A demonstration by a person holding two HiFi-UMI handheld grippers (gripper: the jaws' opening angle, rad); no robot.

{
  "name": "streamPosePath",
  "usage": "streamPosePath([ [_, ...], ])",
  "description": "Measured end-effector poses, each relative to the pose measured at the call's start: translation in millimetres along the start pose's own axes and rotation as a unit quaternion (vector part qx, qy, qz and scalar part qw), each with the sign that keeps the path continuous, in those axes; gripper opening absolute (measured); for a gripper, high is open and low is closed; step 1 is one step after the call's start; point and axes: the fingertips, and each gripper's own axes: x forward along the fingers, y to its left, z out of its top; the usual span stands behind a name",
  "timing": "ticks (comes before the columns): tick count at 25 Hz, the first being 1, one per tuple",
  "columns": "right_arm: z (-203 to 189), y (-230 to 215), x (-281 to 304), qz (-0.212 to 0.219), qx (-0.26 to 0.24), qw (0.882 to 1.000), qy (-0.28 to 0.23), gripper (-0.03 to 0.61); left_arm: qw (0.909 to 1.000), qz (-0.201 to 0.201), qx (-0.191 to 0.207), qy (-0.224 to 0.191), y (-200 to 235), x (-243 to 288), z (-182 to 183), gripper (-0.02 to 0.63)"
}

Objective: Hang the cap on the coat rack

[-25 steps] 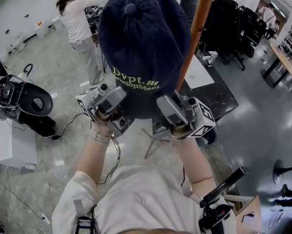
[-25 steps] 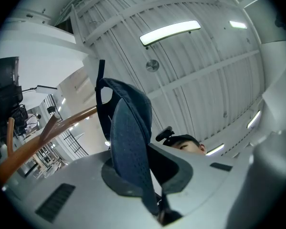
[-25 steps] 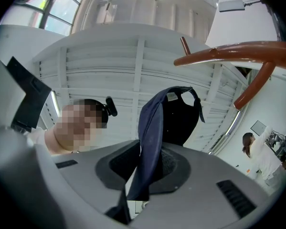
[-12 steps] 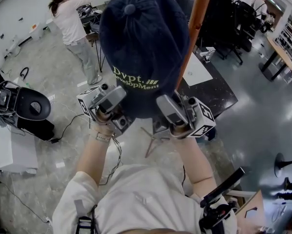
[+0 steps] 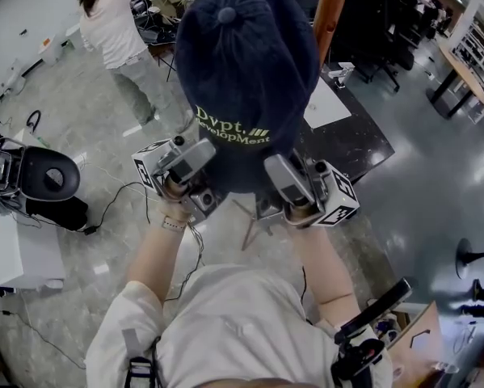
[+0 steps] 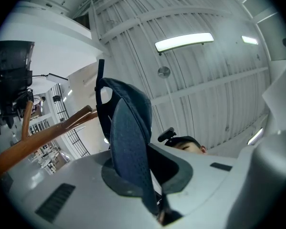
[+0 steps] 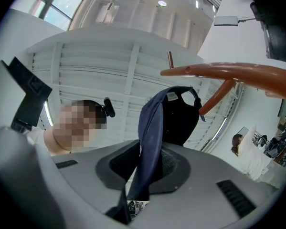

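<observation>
You hold the cap (image 5: 246, 79) beside the coat rack (image 5: 332, 6), left gripper (image 5: 195, 162) and right gripper (image 5: 280, 175) each clamped on its edge; misjudge the peg (image 7: 228, 73) and the cap could slip off and fall.

My left tongs (image 5: 201, 153), right tongs (image 5: 275, 168) nudged cap (image 5: 246, 79) rightward toward coat rack pole (image 5: 332, 6); cap now hides pole's lower stretch.

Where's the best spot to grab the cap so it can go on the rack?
The brim, from below, at both sides. It is thin and looks stiff, so jaws close flat on it, and the open crown is left free above for the wooden peg.
</observation>
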Motion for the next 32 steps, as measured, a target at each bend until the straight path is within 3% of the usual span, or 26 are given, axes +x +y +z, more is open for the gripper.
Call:
streamPosePath([
  [26, -18.4, -30.2, -54.0, -0.079, 0.000, 0.996, -0.031, 0.060, 0.9941, 0.017, -0.105, -0.022, 46.2, -59.2, -18.9, 0.034],
  [32, -21.9, -33.8, -63.6, -0.090, 0.006, 0.995, -0.035, 0.060, 0.9936, 0.021, -0.108, -0.027, 51.5, -63.7, -22.4, 0.034],
])
